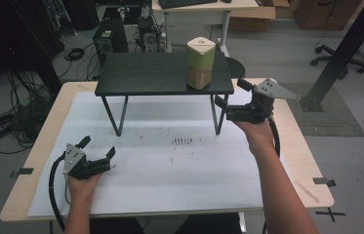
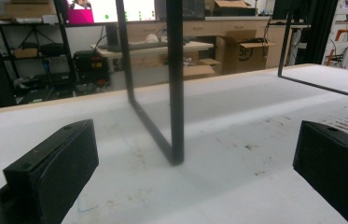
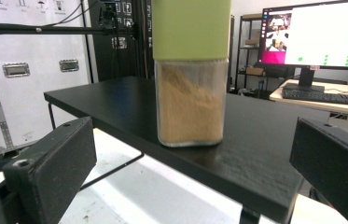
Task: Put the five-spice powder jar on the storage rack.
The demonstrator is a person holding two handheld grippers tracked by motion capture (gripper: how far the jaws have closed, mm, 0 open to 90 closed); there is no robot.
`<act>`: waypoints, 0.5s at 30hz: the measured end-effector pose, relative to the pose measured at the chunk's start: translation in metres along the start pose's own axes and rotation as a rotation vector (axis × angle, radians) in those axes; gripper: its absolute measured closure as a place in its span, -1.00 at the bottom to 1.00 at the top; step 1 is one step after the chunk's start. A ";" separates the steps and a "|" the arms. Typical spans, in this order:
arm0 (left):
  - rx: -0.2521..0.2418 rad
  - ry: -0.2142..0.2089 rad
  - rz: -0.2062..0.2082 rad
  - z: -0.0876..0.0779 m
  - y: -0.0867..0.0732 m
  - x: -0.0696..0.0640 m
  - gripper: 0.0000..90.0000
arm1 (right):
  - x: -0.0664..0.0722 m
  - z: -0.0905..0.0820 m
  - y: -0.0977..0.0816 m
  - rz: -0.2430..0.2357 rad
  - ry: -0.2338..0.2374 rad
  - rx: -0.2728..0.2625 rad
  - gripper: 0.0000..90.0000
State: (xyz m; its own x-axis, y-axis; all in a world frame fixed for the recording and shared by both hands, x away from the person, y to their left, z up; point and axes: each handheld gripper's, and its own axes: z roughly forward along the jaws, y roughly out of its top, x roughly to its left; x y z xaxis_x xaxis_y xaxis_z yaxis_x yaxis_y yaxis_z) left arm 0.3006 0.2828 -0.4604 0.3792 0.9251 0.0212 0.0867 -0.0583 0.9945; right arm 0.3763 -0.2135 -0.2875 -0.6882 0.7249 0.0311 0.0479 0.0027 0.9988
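Observation:
A clear jar [image 1: 200, 63] with a green lid, part full of brown powder, stands upright near the right front corner of a small black raised shelf [image 1: 155, 73]. My right gripper [image 1: 232, 95] is open just right of and below that corner, its jaws wide apart and empty. In the right gripper view the jar [image 3: 191, 88] stands ahead between the jaws, on the shelf [image 3: 241, 149]. My left gripper [image 1: 97, 147] rests open on the white mat [image 1: 160, 165] at the front left, facing the shelf's left leg [image 2: 174, 79].
The wooden table [image 1: 38, 146] carries the white mat with dark crumbs [image 1: 183, 141] near its middle. Coiled cables [image 1: 4, 126] lie on the floor at left. A desk [image 1: 204, 7], a computer tower [image 1: 106, 39] and an office chair [image 1: 335, 56] stand beyond.

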 end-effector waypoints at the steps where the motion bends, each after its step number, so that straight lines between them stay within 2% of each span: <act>1: 0.000 -0.001 0.000 0.000 0.000 0.000 -0.99 | 0.000 -0.001 -0.002 0.002 0.001 -0.001 -1.00; 11: -0.001 -0.002 -0.002 0.000 0.000 0.000 -0.99 | 0.002 -0.009 -0.033 -0.015 -0.014 0.028 -1.00; 15: 0.000 -0.002 0.000 0.000 0.000 0.000 -0.99 | 0.004 -0.012 -0.043 -0.007 -0.009 0.027 -1.00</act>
State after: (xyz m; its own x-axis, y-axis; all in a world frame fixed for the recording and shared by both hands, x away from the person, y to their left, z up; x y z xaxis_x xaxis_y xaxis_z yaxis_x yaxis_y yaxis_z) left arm 0.3007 0.2829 -0.4604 0.3811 0.9243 0.0211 0.0867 -0.0585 0.9945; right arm 0.3628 -0.2192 -0.3299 -0.6821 0.7308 0.0240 0.0632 0.0262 0.9977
